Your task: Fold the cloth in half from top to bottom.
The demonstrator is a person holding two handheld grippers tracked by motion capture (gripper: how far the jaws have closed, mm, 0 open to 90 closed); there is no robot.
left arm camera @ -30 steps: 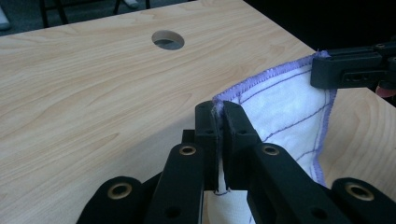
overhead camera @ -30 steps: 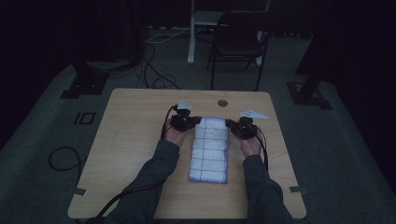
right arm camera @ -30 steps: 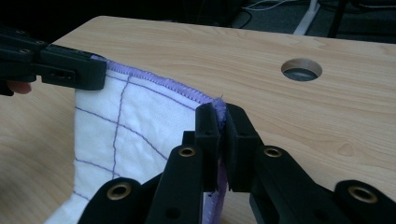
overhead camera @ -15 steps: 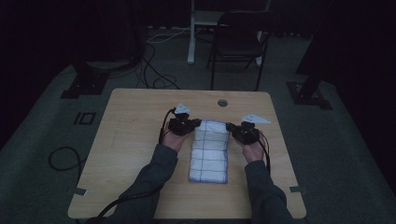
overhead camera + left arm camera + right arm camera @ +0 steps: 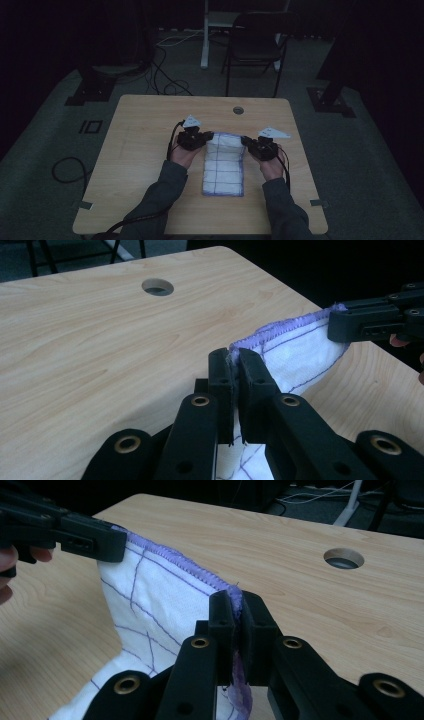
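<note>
White cloth (image 5: pixel 223 164), purple grid, mid-table toward the near edge: soft, light, floppy. Your left gripper (image 5: pixel 233 362) and right gripper (image 5: pixel 237 602) each pinch 1 far corner at the hem; keep hold there.

Bare table (image 5: pixel 150 150) left and right of the cloth (image 5: pixel 223 165), cable hole (image 5: pixel 238 110) beyond, chair (image 5: pixel 255 45) well behind.

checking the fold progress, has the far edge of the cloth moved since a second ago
Yes. The cloth's far edge, pinched by the left tool and right tool, has come toward the person, farther from the table's round hole.
</note>
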